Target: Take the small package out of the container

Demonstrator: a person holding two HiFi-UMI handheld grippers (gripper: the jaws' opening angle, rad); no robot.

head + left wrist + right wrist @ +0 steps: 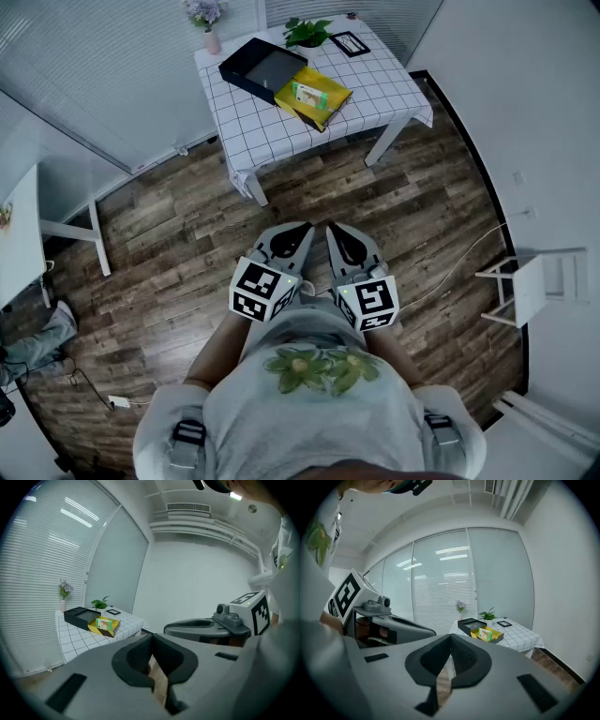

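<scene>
Package point(307, 93) lower part hidden in yellow container point(330, 95), print unreadable; far ahead of my left gripper point(302, 229), right gripper point(332, 229), both closed, empty.

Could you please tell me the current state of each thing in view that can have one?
Left gripper: shut, empty, away from the table.
Right gripper: shut, empty.
Small package: standing inside the yellow container, not yet taken out.
Yellow container: open-topped, on the table.
Black box: open, beside the yellow container.
</scene>
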